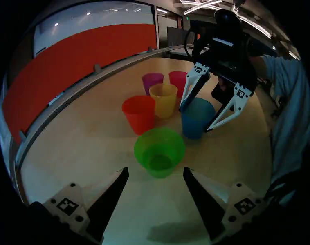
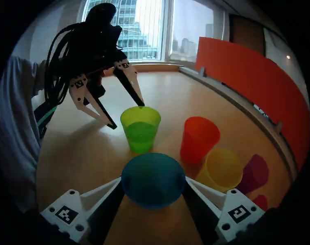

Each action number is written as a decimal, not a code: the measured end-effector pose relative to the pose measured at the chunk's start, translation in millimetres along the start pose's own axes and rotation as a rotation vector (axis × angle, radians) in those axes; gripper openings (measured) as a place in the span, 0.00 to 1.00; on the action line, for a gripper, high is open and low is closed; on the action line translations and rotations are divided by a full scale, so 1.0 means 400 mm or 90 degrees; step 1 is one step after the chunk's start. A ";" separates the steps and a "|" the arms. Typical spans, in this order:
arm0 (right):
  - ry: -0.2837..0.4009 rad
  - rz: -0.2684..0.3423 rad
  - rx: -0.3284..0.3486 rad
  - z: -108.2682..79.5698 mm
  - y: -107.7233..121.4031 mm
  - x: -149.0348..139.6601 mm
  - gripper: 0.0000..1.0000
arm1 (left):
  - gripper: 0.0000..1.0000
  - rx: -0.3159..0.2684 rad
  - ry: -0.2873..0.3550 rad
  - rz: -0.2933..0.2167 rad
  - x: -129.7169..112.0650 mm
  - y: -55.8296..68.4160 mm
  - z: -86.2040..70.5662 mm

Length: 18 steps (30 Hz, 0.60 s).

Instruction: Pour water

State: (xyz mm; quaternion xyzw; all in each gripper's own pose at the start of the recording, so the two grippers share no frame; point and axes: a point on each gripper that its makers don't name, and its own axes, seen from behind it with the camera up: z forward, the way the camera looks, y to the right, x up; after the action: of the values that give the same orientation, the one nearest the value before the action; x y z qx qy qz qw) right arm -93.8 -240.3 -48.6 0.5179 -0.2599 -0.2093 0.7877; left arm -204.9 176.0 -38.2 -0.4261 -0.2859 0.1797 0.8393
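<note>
Blue translucent plastic cup [image 2: 153,177] is sitting upright, right gripper [image 2: 153,182] pressing both its sides; green translucent plastic cup [image 1: 159,152] is standing just ahead on the bench [image 1: 93,134]; left gripper [image 1: 155,169] is gaping wide, facing it.

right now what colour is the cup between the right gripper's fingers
Blue cup; clearest in right gripper view.

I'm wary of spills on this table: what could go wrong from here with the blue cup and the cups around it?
1. The right gripper has its fingers either side of the blue cup. I cannot tell how firmly, so it could slip when tilted.
2. The red cup and yellow cup stand close beside it, so a swing could knock them.
3. The left gripper is open just short of the green cup and could nudge it.
</note>
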 end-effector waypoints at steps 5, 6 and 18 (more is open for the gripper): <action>0.001 -0.002 0.000 -0.009 -0.002 -0.008 0.92 | 1.00 -0.001 0.000 0.002 0.002 0.003 -0.002; 0.002 -0.001 0.000 -0.011 -0.003 -0.009 0.92 | 1.00 -0.001 -0.001 0.002 0.002 0.003 -0.003; 0.003 0.006 -0.007 -0.021 -0.003 -0.013 1.00 | 1.00 0.000 0.000 -0.001 0.008 0.004 -0.010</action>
State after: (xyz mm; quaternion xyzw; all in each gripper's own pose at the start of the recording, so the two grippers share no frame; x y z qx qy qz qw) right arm -92.7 -231.6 -53.3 0.5129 -0.2592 -0.2060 0.7920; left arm -200.1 176.2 -40.3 -0.4259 -0.2861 0.1786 0.8396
